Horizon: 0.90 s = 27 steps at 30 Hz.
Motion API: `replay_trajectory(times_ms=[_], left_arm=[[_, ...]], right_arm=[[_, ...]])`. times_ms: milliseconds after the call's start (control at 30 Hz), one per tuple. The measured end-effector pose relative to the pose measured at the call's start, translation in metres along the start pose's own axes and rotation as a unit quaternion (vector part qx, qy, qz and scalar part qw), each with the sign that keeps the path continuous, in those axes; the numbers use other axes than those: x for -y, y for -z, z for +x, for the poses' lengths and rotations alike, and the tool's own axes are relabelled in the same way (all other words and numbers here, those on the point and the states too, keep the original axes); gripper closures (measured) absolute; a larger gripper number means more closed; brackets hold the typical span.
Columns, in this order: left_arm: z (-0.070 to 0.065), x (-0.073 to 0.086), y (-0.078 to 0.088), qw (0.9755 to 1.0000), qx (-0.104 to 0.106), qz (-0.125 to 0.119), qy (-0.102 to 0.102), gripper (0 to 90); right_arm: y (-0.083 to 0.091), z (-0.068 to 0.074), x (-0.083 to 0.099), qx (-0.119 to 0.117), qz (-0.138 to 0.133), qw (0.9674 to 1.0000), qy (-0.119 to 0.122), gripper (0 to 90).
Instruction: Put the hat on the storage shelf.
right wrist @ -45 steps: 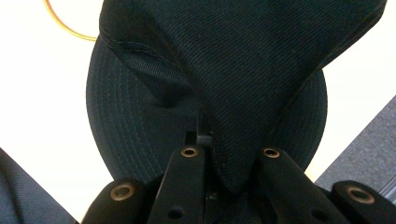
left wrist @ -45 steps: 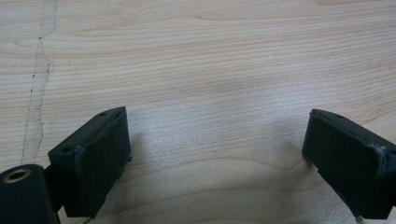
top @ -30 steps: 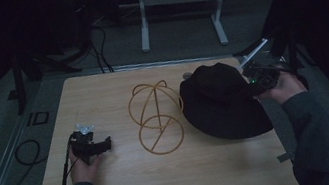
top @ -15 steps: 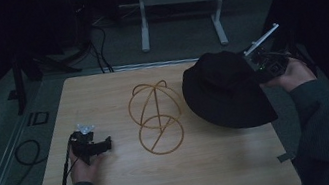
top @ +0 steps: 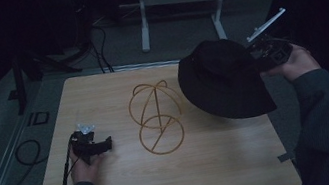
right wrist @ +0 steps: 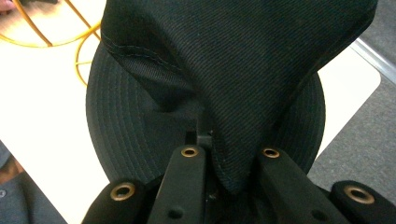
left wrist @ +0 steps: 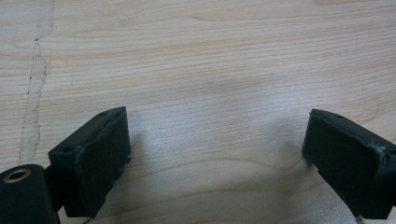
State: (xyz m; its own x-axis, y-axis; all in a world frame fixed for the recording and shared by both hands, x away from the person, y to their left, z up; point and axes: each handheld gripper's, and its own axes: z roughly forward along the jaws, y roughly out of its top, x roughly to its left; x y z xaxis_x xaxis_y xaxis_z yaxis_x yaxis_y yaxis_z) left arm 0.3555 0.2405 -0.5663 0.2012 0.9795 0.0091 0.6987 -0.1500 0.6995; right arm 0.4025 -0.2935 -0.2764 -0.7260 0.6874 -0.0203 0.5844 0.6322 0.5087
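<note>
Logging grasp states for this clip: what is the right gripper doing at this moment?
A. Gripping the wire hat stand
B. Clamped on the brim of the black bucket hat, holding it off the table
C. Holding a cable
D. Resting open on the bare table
B: in the right gripper view the right gripper has its jaws closed on a fold of the black bucket hat, which the high view shows tilted up beside the wire hat stand.

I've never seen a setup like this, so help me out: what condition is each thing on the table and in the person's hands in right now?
Black hat: lifted and tilted, pinched by its fabric.
Right gripper: jaws shut on the black hat.
Left gripper: low over the table, jaws open, holding nothing.
Wire hat stand: upright on the table, bare.
</note>
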Motion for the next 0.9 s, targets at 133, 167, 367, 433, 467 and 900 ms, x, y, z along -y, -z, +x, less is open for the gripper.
replay_trajectory(times_ms=[133,167,367,433,467,900], left_arm=[[0.0,0.0,0.0,1.0,0.0,0.0,0.0,7.9],[0.0,0.0,0.0,1.0,0.0,0.0,0.0,7.9],[0.0,0.0,0.0,1.0,0.0,-0.001,0.001,7.9],[0.0,0.0,0.0,1.0,-0.001,-0.001,0.001,7.9],[0.0,0.0,0.0,1.0,-0.001,-0.001,0.001,7.9],[0.0,0.0,0.0,1.0,0.001,0.0,-0.001,7.9]], right_arm=[[0.006,-0.001,-0.005,-0.003,-0.011,0.9999,0.001,87.0],[0.008,-0.001,-0.005,-0.004,-0.014,0.9999,0.003,87.1],[0.016,0.002,-0.011,-0.014,-0.026,0.9995,0.01,87.1],[0.018,0.003,-0.013,-0.014,-0.028,0.9994,0.011,87.1],[0.019,0.003,-0.013,-0.015,-0.031,0.9994,0.012,87.1],[0.034,0.011,-0.017,-0.023,-0.051,0.9982,0.022,87.1]])
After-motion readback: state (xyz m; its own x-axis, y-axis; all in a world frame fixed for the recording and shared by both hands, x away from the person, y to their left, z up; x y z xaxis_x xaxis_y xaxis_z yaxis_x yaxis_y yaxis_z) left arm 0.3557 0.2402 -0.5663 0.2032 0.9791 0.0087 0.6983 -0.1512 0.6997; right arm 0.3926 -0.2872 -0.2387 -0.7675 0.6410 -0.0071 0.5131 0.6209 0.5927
